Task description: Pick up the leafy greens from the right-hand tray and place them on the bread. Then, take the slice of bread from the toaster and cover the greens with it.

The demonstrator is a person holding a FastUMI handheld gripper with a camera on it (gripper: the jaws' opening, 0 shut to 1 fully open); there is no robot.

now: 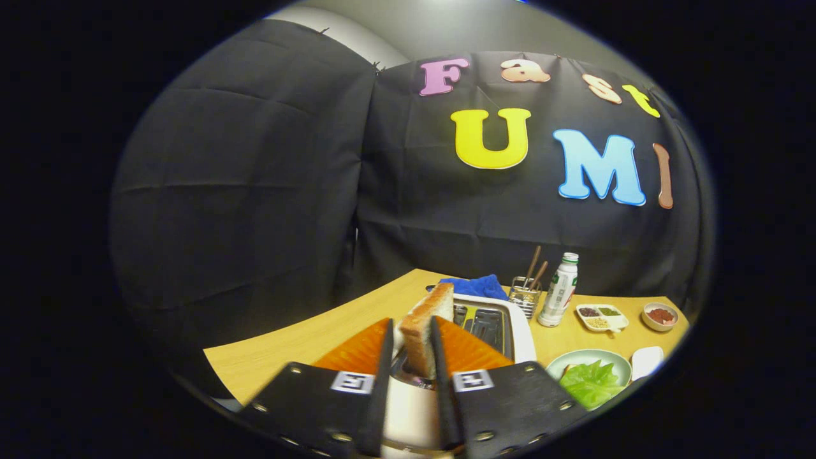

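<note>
Gripper view is showing the tool (413,347) clamping a slice of bread (426,328), both fingers (384,357) pressing on its flat faces. That slice is standing on edge, its long axis running upward and tilting slightly away from the camera, its crusted top end pointing up past the fingertips. It is sitting just above the near end of the white toaster (519,331), whose open slots are lying just beyond the fingers; whether its lower end is touching the toaster cannot be told.

Beside the toaster, to the right of the fingers, a pale green plate (577,358) is holding the leafy greens (591,381); whether bread is lying under the leaf cannot be told. A small white dish (647,360) is sitting just beside that plate. Farther back on the wooden counter (299,341), a divided white tray (602,317) is carrying dark, green and pale seasonings in its compartments, and a small round bowl (661,315) is holding something reddish. A wire holder (526,296) is keeping brown sticks upright, a capped white bottle (560,290) is standing next to it, and a blue cloth (475,285) is lying behind the toaster
</note>
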